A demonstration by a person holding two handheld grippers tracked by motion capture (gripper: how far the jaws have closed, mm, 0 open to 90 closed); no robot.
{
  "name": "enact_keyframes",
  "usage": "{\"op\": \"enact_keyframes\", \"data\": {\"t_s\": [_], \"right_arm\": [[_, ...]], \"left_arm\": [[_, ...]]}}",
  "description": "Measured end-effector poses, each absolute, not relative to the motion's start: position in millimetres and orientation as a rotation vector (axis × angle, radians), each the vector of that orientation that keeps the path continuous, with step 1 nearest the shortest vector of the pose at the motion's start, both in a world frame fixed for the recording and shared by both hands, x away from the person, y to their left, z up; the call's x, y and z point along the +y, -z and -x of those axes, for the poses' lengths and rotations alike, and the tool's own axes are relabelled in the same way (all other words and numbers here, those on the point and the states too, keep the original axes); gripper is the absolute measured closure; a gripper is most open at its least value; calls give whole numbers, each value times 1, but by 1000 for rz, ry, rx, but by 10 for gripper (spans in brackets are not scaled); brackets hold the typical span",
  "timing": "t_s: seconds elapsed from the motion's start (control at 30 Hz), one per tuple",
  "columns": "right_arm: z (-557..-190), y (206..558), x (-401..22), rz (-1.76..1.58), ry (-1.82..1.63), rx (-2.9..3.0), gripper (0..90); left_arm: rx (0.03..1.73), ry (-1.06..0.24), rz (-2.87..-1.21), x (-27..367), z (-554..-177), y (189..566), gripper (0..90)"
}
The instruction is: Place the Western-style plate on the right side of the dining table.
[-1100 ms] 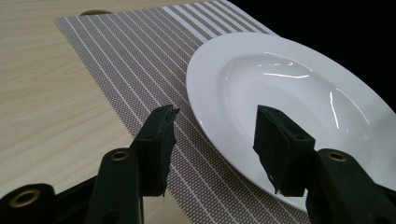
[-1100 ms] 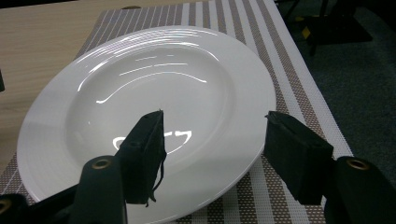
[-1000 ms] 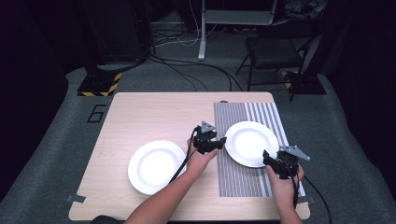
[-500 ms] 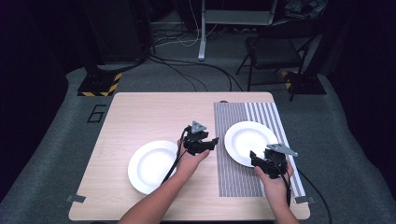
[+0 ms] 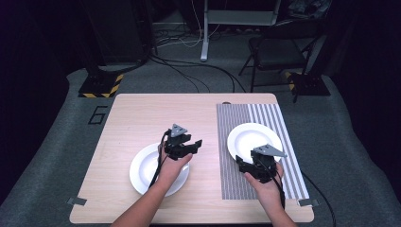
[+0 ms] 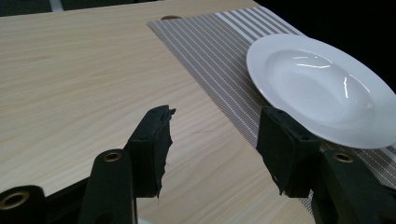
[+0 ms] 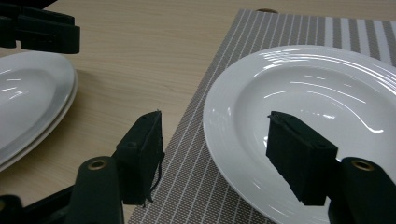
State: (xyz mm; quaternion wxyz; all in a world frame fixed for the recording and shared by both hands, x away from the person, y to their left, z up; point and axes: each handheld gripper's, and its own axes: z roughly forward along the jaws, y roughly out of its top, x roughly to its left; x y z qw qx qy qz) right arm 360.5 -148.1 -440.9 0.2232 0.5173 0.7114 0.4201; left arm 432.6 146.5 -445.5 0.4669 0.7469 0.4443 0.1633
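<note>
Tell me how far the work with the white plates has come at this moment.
One round white ceramic plate already lies on the grey striped placemat. A stack of white plates, seemingly two in the right gripper view, sits on the bare wooden table. Both grippers are open and hold nothing: the left gripper hovers over the stack, the right gripper at the placemat plate's near rim. Grasping seems left.

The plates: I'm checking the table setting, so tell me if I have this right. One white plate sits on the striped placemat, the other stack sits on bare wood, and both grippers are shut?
Not quite: both grippers are open. The left gripper view and right gripper view show the jaws apart, holding nothing. The plate on the placemat and the plates on the wood are as you said.
</note>
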Motion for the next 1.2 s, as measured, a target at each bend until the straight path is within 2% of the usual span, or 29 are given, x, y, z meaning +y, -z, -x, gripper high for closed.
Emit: {"op": "enact_keyframes", "data": {"t_s": [0.73, 1.2], "right_arm": [[-363, 435, -117, -1338, -1263, 2117, 337], [-363, 438, -98, -1189, -1304, 2245, 360]], "left_arm": [[1215, -491, -1724, 245, -395, 427, 418], [1330, -541, -1680, 299, -371, 438, 404]]}}
